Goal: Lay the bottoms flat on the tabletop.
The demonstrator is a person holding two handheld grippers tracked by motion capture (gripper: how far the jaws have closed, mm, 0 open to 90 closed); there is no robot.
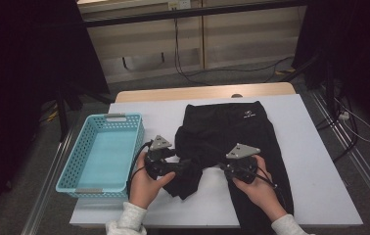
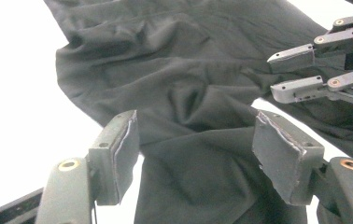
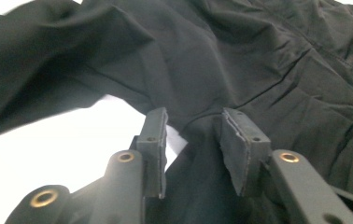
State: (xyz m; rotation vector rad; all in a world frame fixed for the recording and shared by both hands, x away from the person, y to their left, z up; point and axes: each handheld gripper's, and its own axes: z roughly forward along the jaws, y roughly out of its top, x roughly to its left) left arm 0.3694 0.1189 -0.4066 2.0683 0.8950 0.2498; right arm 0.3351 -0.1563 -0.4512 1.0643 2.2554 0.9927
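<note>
From the high view, the black trousers (image 1: 251, 132) lie spread on the white worktop (image 1: 315, 161), waistband towards the far edge, one leg folded over and bunched near the middle. My left gripper (image 1: 185, 165) sits at the near left of the garment, its tip at the folded leg; my right gripper (image 1: 220, 167) faces it from the other side, just beside the same bunch of cloth. My hands come in from the near edge, white sleeves (image 1: 127, 220) at the wrists. A light blue basket (image 1: 75, 166) stands on the worktop to the left of the trousers, near my left hand (image 1: 146, 183) but apart from the cloth.

In the left gripper view, my left gripper (image 2: 195, 149) stands wide apart — released, with the dark fabric of the trousers (image 2: 165, 70) lying between and beyond the pads (image 2: 284, 154), which do not press it. The cloth is creased and folded there, bright worktop (image 2: 16, 93) showing on the left. The right gripper (image 2: 300, 70) shows at the upper right, its two fingers slightly apart over the fabric.

In the right gripper view, my right gripper (image 3: 193, 135) is partly parted, a fold of the trousers (image 3: 258, 60) rising into the gap between the pads (image 3: 237, 144). The pads are not clamped together — I cannot tell whether they touch the cloth. White worktop (image 3: 62, 149) shows at the left under the lifted fold
</note>
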